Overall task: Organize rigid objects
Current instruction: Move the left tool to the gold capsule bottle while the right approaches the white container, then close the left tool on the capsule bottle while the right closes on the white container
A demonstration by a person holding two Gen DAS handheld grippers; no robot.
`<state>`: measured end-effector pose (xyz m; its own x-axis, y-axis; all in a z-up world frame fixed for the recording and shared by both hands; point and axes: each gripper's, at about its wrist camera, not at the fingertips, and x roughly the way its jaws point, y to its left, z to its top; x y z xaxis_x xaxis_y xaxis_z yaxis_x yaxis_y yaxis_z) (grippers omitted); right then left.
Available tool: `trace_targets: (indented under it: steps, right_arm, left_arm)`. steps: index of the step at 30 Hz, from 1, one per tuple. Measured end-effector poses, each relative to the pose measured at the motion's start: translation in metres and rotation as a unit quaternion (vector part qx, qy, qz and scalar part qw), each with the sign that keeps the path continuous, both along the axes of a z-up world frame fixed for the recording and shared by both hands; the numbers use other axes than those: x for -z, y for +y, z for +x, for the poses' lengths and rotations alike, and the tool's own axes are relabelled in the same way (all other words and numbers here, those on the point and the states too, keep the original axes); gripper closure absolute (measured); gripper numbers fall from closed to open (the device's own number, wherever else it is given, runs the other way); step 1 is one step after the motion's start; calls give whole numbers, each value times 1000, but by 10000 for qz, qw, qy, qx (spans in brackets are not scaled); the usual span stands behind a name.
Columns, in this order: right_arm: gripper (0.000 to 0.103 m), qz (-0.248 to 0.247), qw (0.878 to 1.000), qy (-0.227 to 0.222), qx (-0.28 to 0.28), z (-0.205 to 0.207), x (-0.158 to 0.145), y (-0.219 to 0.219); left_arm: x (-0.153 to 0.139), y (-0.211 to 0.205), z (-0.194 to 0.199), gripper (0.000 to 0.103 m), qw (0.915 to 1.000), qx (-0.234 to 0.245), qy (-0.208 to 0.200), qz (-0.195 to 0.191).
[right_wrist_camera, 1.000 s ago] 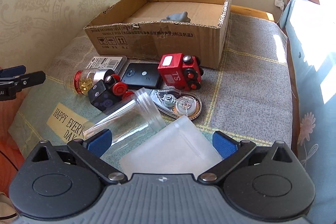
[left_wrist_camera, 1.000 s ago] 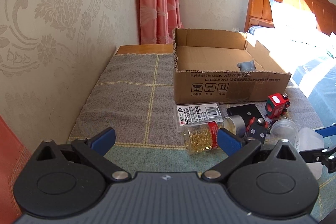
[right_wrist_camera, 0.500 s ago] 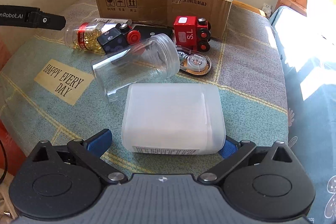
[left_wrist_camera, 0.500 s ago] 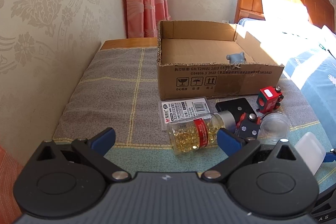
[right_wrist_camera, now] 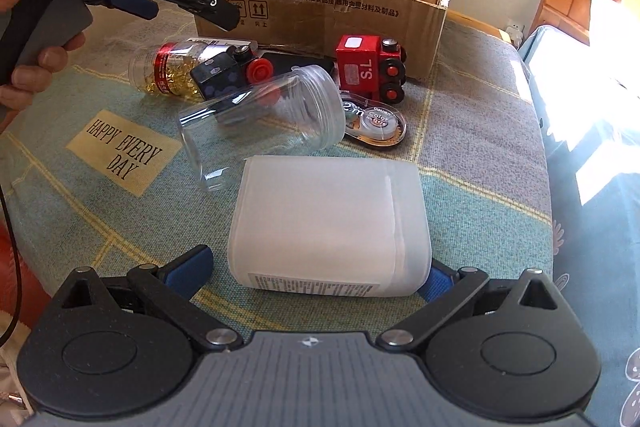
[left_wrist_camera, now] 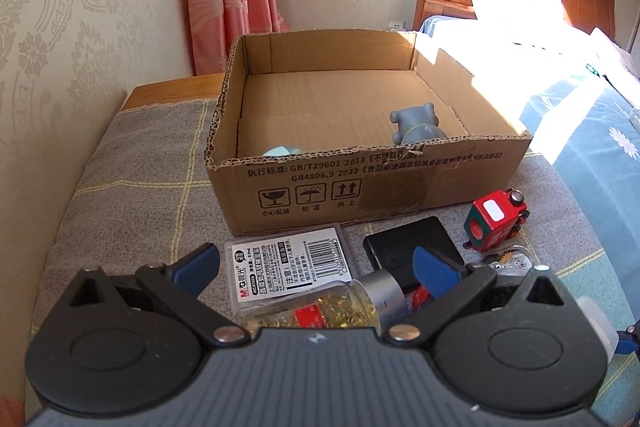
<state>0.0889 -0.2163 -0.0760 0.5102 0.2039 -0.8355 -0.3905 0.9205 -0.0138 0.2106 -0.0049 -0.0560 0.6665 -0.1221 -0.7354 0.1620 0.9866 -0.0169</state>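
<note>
My left claw hovers with its blue tips spread wide over the capsule bottle, which lies on its side on the worktop just in front of the cardboard box, so I judge it my next pick. My right claw is spread too, its tips flanking the white tub without clamping, lined up for a grip across its width. A grey figurine already sits in the box.

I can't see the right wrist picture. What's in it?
The right tongs are open around a frosted white plastic box lying on a bedspread. Behind it lie a clear jar, a red toy train and a cardboard box.
</note>
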Motion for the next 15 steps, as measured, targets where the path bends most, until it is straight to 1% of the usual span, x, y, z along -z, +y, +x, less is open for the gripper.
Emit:
trace_targets:
  steps: [5,8,15]
  right_arm:
    - [0,26,10000,-49,-29,-1,0,-1]
    - [0,27,10000,-46,-38,-1,-1,-1]
    - [0,29,10000,-47,-31,-1,-1,-1]
  left_arm:
    - [14,1,3,0,9996,42,264,76]
    - [15,11,-3,0,9995,-2,302,-22]
    - [17,41,-22,1,9991,-249,342,-42]
